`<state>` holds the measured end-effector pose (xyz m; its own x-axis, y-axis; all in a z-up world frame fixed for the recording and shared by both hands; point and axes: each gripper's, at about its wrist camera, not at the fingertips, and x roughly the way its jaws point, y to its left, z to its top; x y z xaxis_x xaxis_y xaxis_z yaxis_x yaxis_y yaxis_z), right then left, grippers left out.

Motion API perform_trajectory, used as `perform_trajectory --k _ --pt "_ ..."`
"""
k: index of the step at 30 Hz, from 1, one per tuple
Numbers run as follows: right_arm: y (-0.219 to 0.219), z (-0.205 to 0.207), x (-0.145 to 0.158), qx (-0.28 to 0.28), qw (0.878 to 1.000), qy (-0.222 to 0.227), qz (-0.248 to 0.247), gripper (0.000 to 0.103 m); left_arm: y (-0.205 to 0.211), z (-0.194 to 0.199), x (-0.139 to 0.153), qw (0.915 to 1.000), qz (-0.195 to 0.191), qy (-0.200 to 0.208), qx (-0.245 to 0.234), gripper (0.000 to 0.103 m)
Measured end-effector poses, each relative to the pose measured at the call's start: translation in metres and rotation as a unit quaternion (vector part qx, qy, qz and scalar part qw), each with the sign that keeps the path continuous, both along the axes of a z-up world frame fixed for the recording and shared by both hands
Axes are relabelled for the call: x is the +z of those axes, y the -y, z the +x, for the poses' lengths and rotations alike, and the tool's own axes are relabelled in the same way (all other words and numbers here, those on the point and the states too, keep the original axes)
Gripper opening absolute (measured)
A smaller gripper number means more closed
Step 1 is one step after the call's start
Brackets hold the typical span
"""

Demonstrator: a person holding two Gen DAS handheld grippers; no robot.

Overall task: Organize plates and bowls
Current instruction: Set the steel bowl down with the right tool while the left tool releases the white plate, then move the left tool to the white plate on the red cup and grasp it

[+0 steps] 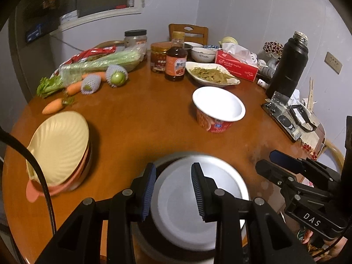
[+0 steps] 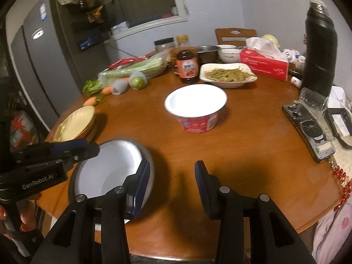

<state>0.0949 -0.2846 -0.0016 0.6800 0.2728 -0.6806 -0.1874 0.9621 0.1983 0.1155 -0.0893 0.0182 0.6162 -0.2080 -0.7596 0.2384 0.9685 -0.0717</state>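
Left gripper [image 1: 173, 189]: your jaws stand a little apart over the rim of the round white-lined metal bowl [image 1: 193, 200]; whether the pads press it cannot be told. Right gripper [image 2: 173, 187]: your jaws are parted, nothing between them, the left finger [image 2: 140, 187] overlapping that bowl's right edge. The bowl sits at the near edge of the round brown wooden table [image 1: 140, 118], smooth and pale inside, grey outside. Left of it: a cream shell-ribbed plate [image 1: 59, 147] stacked on a pink one [image 1: 33, 194]. Beyond: a red-sided instant-noodle cup [image 1: 217, 110], white inside.
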Motion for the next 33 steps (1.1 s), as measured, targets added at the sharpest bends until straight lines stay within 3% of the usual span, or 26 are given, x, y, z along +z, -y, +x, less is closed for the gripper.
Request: perform_trajectory --k 13,33 --pt "0.027 0.046 0.002 -0.034 0.999 0.003 0.012 0.044 0.029 0.055 0.002 0.9994 0.027 -0.009 -0.019 0.034" --pt "0.048 0.131 -0.012 -0.052 0.998 -0.040 -0.001 0.044 0.059 0.122 -0.004 0.9979 0.037 -0.040 -0.035 0.035"
